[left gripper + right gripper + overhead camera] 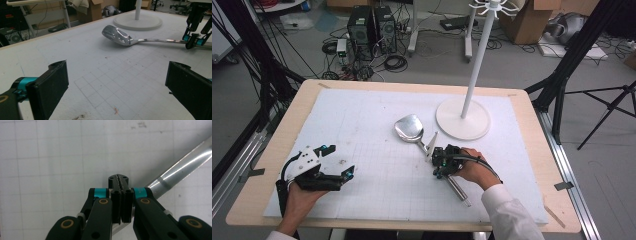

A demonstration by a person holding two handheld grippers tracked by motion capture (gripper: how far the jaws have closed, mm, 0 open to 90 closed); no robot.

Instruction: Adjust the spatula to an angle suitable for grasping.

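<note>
white stand upright, far right | computer towers, probably, on floor

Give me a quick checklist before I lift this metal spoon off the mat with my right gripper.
1. Right gripper shut on the spoon handle: ok.
2. Grip near the spoon's middle: ok.
3. Spoon bowl apart from the white stand base: ok.
4. Left gripper open, apart from the spoon: ok.
5. Grip firm enough to keep the spoon level: cannot tell.
</note>
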